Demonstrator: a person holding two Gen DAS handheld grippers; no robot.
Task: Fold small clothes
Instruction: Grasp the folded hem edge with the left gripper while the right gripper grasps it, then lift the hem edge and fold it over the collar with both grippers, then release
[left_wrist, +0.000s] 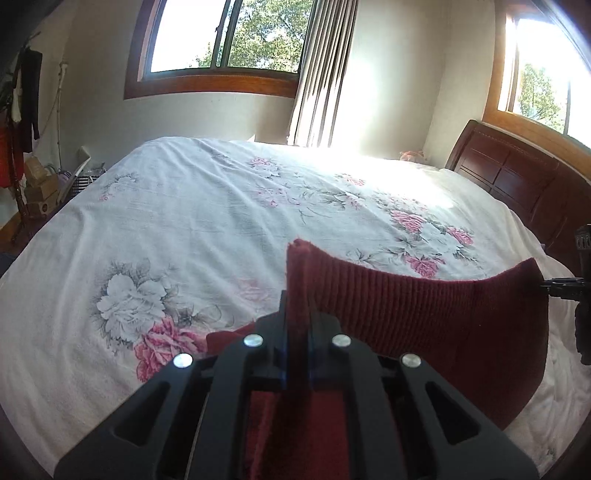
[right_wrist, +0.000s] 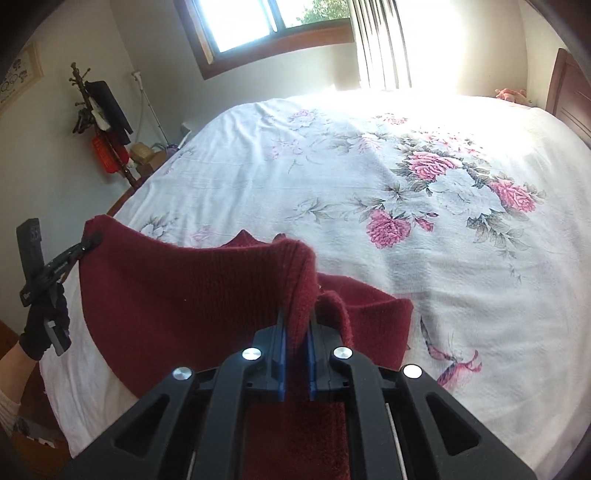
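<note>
The bed (left_wrist: 207, 206), spread with a white cotton sheet printed in pink and grey flowers, fills the ground ahead of both tongs. A dark red ribbed knit garment (left_wrist: 424, 317) hangs stretched between the two tongs, its lower part resting on the sheet just below them.

Left wrist view: the left tongs (left_wrist: 298, 314) are pressed onto one upper corner of the knit, which rises as a narrow upright fold between the fingers. To their right, the right tongs (left_wrist: 554, 286) pinch the opposite corner at the frame edge. A dark wooden headboard (left_wrist: 517, 181) stands beyond, far right.

Right wrist view: the right tongs (right_wrist: 295, 325) clamp a thick rolled edge of the garment (right_wrist: 177, 302) between blue-lined fingers. To their left, the left tongs (right_wrist: 90, 242) grip the far corner, carried by a hand (right_wrist: 44, 328) in a black glove, wrist bent upward; only this view shows the hand. A coat stand (right_wrist: 107, 125) hung with dark clothes stands far left against the wall.
</note>
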